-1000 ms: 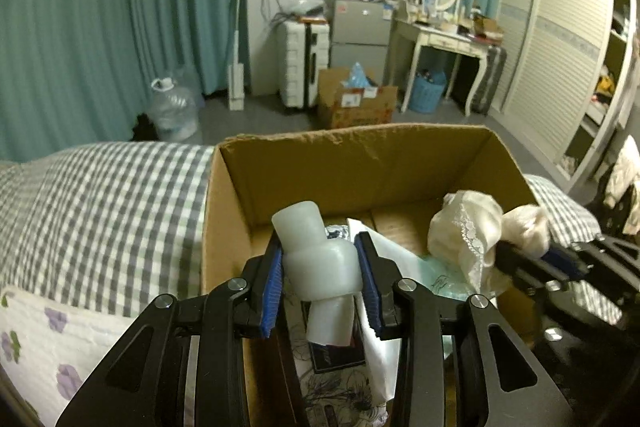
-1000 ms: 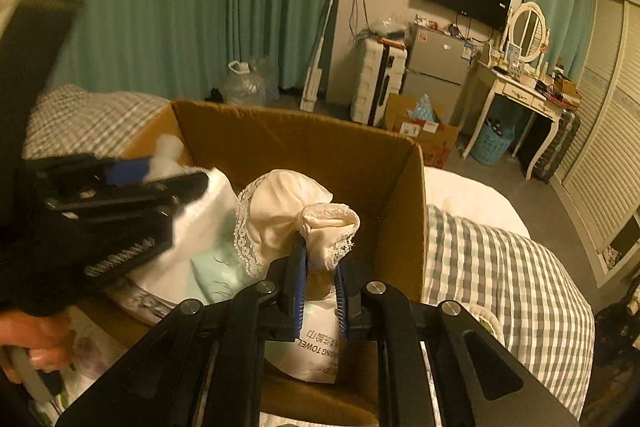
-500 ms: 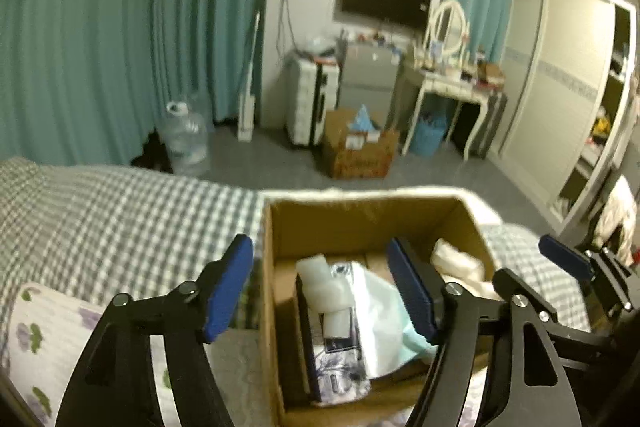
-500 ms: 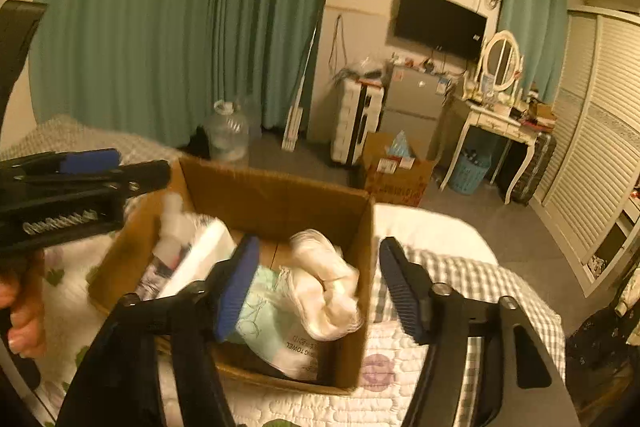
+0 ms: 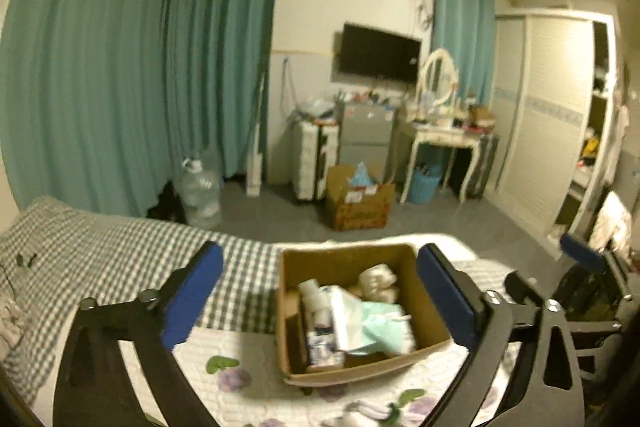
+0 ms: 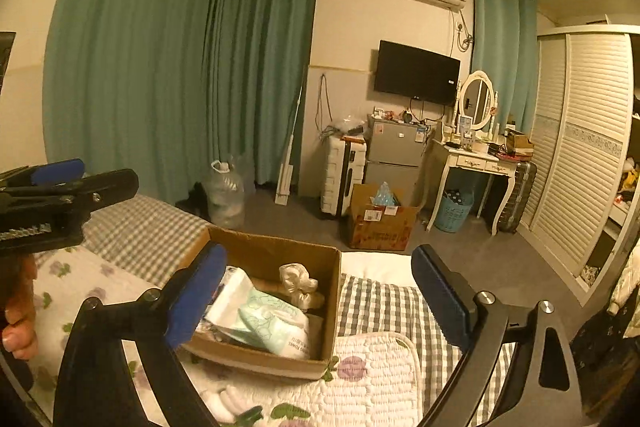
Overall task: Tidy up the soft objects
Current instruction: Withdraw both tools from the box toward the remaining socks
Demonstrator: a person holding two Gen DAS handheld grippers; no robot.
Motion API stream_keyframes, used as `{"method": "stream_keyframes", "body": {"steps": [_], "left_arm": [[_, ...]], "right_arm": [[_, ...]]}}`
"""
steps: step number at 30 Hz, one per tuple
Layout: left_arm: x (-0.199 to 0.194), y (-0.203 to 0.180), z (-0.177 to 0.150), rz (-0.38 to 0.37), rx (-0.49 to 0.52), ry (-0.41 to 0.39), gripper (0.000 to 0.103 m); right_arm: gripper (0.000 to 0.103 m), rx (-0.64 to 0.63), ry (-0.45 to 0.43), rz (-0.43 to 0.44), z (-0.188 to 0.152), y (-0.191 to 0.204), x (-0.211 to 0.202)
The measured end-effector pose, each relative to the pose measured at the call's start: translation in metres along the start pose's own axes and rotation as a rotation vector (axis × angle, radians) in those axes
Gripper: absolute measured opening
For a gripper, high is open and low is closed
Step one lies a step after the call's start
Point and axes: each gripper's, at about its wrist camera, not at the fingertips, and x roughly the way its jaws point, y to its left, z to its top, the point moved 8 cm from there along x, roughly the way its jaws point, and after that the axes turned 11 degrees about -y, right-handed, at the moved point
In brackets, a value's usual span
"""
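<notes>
An open cardboard box (image 5: 352, 259) (image 6: 276, 251) sits on the bed. Inside lie a white bottle-shaped soft item (image 5: 316, 301), a pale green and white tissue pack (image 5: 380, 327) (image 6: 268, 323) and a cream lace cloth (image 5: 378, 283) (image 6: 298, 285). My left gripper (image 5: 320, 297) is open and empty, raised above and behind the box. My right gripper (image 6: 320, 297) is open and empty, also raised above the box. The left gripper shows at the left edge of the right wrist view (image 6: 60, 187), and the right one at the right edge of the left wrist view (image 5: 580, 267).
The bed has a grey checked blanket (image 5: 100, 251) and a white floral quilt (image 6: 372, 371). A small white item (image 6: 224, 399) lies on the quilt in front of the box. On the floor beyond stand a water jug (image 5: 200, 195), another carton (image 5: 358, 205), a dressing table (image 6: 476, 163) and a wardrobe (image 6: 584, 155).
Both grippers have opened, letting go of the white bottle-shaped item and the lace cloth into the box, then pulled up and back away from it.
</notes>
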Motion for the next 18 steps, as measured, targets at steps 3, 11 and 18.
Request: {"method": "stream_keyframes", "body": {"steps": [3,11,18], "left_arm": [[-0.024,-0.006,0.011,0.002,0.028,-0.045,0.101],[-0.071,-0.003,0.022,0.019,0.013,-0.090,0.103],[-0.091,0.001,0.012,0.052,0.025,-0.090,0.103]], "right_arm": [[0.100,0.014,-0.022,-0.012,0.010,-0.007,-0.027],[0.103,0.046,-0.069,-0.045,0.027,-0.022,-0.088],[0.103,0.048,-0.054,-0.045,0.027,-0.022,-0.117]]}}
